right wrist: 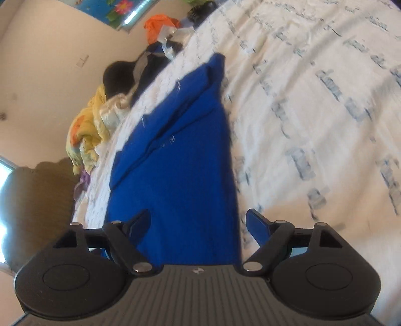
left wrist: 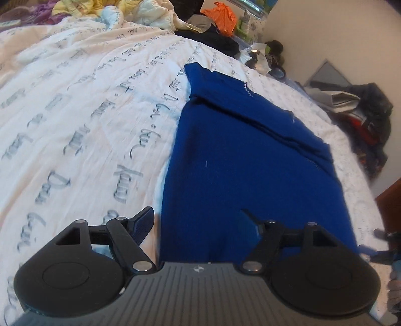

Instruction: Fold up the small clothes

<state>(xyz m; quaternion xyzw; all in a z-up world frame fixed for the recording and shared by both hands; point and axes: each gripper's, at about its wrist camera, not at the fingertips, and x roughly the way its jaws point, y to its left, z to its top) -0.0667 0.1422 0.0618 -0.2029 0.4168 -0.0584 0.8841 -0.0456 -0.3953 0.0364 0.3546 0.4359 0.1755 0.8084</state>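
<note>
While your left gripper (left wrist: 198, 220) and right gripper (right wrist: 198, 223) both stand wide, each straddling a near corner of the blue garment (left wrist: 240, 155), it lies partly folded on the lettered sheet (left wrist: 75, 105). Beyond the garment's far end sit dark clothes (left wrist: 220, 40) and an orange bag (left wrist: 221, 18); a yellow bundle (right wrist: 87, 128) lies off the sheet's edge.

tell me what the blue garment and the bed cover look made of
Blue garment: looks like soft matte knit, probably cotton jersey; it drapes in limp folds with no sheen. Bed cover: thin woven fabric, likely cotton, white with printed script, finely crinkled. Both are guesses from surface look.
</note>
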